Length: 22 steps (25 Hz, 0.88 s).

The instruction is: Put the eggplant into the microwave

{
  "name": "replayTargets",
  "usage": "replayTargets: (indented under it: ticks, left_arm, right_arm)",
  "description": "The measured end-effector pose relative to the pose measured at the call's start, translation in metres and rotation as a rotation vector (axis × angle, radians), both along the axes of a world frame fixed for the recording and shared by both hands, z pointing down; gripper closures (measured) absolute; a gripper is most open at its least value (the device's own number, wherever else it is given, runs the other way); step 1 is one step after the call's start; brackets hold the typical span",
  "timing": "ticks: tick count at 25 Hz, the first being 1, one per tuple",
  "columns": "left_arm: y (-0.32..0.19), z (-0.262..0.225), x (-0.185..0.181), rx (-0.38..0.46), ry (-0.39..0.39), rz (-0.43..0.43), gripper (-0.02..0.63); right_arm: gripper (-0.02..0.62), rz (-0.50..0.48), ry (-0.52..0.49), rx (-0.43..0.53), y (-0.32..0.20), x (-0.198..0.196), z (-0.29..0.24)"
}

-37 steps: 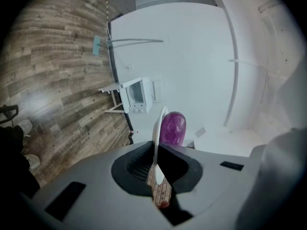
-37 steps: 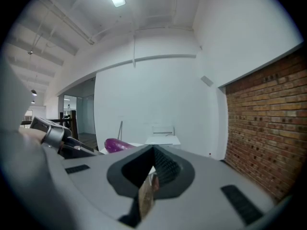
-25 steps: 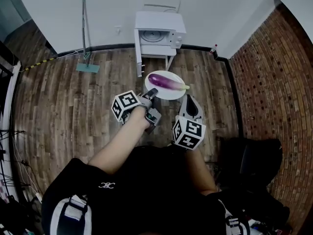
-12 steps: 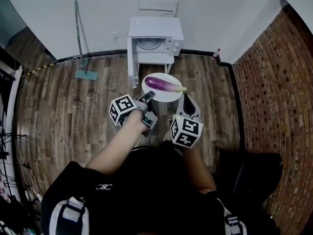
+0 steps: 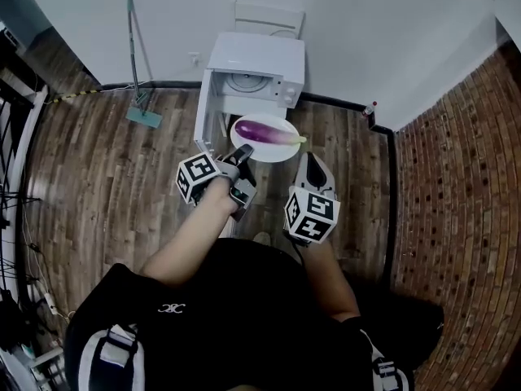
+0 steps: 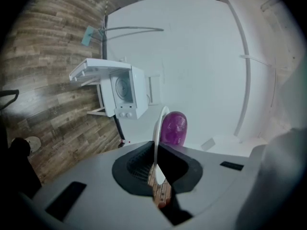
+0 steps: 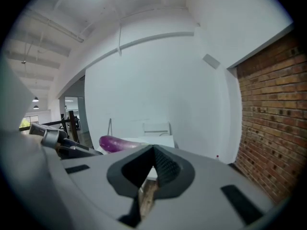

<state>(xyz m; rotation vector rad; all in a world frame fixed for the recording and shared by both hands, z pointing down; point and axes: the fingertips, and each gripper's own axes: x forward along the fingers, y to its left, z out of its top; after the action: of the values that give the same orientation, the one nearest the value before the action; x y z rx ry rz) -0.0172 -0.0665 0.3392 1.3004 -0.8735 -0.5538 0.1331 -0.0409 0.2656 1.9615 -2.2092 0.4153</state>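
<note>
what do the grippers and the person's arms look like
Both the left gripper and right gripper have light grey bodies, black ribbed jaw pads and a white cube with black square markers. The person wears a black short-sleeved top with a small white logo.

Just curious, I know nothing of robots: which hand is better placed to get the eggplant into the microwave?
Left: the left fingers pinch the plate carrying the eggplant, facing the open microwave. The right fingers seem shut and empty beside the plate.
</note>
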Motion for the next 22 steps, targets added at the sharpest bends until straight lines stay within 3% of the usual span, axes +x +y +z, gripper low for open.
replayTargets:
  ticks: [11,22]
  left_arm:
    - [-0.041,0.02,0.009,-0.041,0.008,-0.106,0.591]
    - [-0.102,0.052,-0.007,-0.076,0.004,-0.186,0.591]
  right_arm:
    - [0.592,-0.053,-0.042,-0.072,-0.039,0.029,0.029]
    - [0.592,-0.124,0.025,-0.102,-0.104,0.028,0.041]
